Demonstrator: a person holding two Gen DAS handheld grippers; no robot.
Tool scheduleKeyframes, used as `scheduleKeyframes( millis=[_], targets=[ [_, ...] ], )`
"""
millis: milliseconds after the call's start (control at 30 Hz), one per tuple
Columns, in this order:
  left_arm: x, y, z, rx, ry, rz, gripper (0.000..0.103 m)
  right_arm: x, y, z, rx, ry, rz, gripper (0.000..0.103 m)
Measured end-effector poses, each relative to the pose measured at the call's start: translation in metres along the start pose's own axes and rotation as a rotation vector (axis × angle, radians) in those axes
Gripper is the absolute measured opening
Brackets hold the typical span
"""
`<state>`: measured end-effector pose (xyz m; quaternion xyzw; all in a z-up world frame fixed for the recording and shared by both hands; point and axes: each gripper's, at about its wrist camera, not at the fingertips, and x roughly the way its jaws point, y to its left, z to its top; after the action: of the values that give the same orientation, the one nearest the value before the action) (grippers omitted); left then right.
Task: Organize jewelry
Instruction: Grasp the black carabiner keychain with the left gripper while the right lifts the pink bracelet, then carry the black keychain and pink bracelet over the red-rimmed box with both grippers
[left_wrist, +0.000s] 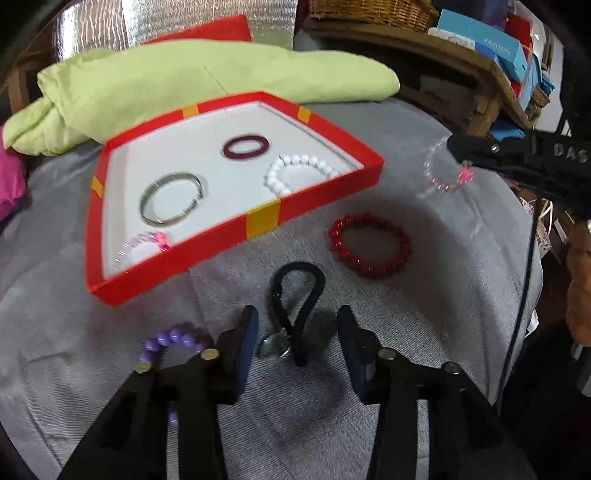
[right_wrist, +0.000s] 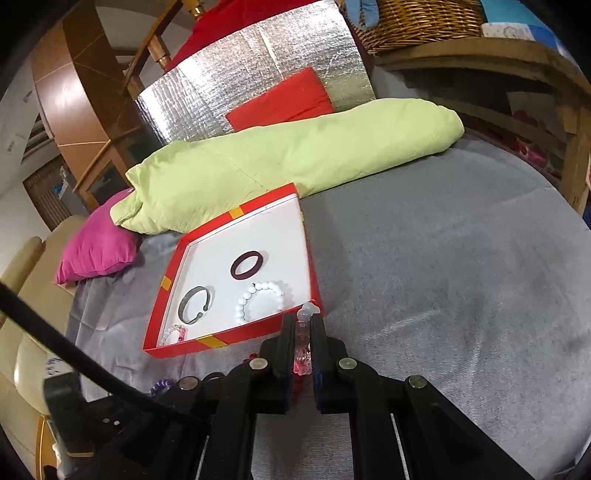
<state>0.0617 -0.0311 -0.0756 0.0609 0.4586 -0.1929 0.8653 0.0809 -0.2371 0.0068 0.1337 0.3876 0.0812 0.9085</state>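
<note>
A red box (left_wrist: 207, 247) (right_wrist: 236, 338) with a white floor holds a maroon ring (left_wrist: 245, 147), a white bead bracelet (left_wrist: 297, 173), a silver bangle (left_wrist: 171, 198) and a clear pink bracelet (left_wrist: 147, 243). My left gripper (left_wrist: 297, 332) is open low over a black hair tie with a metal charm (left_wrist: 295, 317). A purple bead bracelet (left_wrist: 173, 341) lies by its left finger. A red bead bracelet (left_wrist: 369, 245) lies on the grey cloth. My right gripper (right_wrist: 303, 332) is shut on a clear pink bead bracelet (left_wrist: 445, 171) (right_wrist: 303, 338), held in the air right of the box.
A folded green cloth (left_wrist: 207, 77) lies behind the box, with a magenta cushion (right_wrist: 96, 247) to its left. A wooden shelf (left_wrist: 461, 62) with boxes and a wicker basket (right_wrist: 417, 22) stands at the back right. A silver foil panel (right_wrist: 258, 77) stands behind.
</note>
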Motion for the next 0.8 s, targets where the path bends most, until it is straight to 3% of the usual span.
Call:
scheduleKeyframes(
  millis=[67, 100, 267, 433, 600, 700, 800],
  targets=[
    [0.002, 0.0, 0.001, 0.001, -0.01, 0.024, 0.013, -0.001, -0.002, 0.001, 0.006, -0.001, 0.0, 0.009],
    [0.001, 0.001, 0.002, -0.005, -0.014, 0.015, 0.008, -0.001, -0.003, 0.001, 0.009, -0.003, 0.0, 0.009],
    [-0.013, 0.003, 0.006, -0.015, -0.07, 0.023, 0.008, -0.005, -0.005, 0.003, 0.02, -0.016, 0.013, 0.009],
    [-0.052, 0.012, 0.014, -0.054, -0.203, -0.009, 0.008, -0.013, 0.0, 0.004, 0.022, -0.057, 0.063, 0.009],
    [-0.079, 0.026, 0.017, -0.107, -0.321, 0.051, 0.008, -0.019, 0.012, 0.003, 0.004, -0.092, 0.104, 0.009],
    [-0.091, 0.038, 0.019, -0.147, -0.38, 0.132, 0.008, -0.019, 0.02, 0.002, -0.01, -0.098, 0.117, 0.009],
    [-0.098, 0.049, 0.018, -0.194, -0.412, 0.146, 0.008, -0.017, 0.03, -0.002, -0.03, -0.092, 0.128, 0.009]
  ],
)
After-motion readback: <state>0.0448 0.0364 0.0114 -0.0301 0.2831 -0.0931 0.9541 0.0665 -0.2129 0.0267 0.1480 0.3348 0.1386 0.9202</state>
